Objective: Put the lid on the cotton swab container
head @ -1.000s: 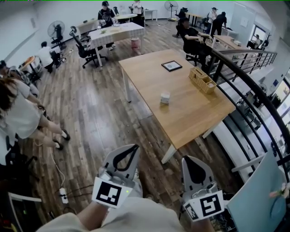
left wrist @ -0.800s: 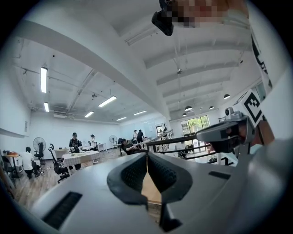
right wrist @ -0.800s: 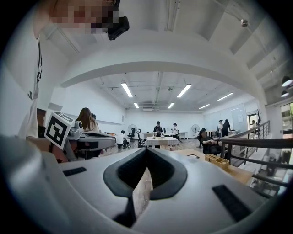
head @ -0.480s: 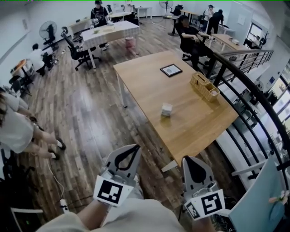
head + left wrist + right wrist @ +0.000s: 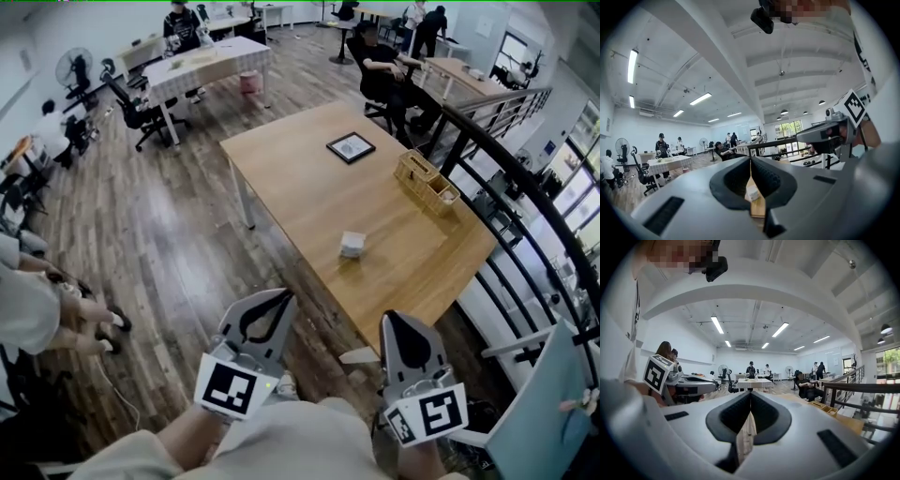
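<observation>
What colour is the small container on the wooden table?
The container looks white; the head view shows it best.

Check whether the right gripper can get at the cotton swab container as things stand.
Probably not yet. The right gripper, jaws together, hangs close to the person's body, while the cotton swab container sits well in on the table. Nothing blocks the way between them.

Plank floor (image 5: 178,244), wooden table (image 5: 300,187), perhaps windows (image 5: 574,155).
</observation>
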The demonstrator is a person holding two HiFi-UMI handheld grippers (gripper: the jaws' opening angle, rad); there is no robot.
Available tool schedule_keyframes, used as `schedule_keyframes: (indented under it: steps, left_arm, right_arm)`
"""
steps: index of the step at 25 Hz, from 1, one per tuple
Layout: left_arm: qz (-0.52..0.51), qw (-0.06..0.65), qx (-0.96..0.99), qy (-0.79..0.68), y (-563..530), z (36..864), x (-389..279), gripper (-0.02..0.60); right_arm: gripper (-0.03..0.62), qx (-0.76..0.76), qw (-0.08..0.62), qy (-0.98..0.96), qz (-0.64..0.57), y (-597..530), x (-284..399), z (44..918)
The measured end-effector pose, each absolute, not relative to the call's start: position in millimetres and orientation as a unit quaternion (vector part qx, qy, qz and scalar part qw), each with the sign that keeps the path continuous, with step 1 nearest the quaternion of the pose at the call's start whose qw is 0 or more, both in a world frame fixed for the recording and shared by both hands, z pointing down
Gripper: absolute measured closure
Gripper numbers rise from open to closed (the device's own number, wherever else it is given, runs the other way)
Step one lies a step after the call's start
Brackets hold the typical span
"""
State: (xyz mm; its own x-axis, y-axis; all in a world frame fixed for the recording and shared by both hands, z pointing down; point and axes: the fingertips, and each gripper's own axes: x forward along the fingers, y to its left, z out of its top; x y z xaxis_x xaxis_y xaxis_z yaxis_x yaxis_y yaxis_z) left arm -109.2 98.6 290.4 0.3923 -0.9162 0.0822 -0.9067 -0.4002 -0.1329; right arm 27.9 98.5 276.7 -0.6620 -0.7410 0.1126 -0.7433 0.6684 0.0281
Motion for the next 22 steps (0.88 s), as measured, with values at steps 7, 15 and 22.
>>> schedule_keyframes:
  steps: [7,15,22]
  left_arm:
    - [-0.074,0.015,-0.843,0.533,59.5,306.1,-130.6,0.555]
    - [-0.081,0.001,-0.847,0.525,-0.7,328.7,-135.3,0.555]
    - [-0.094,-0.008,-0.852,0.515,-75.7,338.3,-137.1,0.555]
  right_arm:
    - [0.568,0.420,0.094,-0.902,0.016,65.2,11.9,299.3]
    - [0.568,0.440,0.107,-0.891,0.033,6.4,12.8,321.9]
    - [0.568,0.447,0.104,-0.887,0.044,-66.0,9.8,329.1]
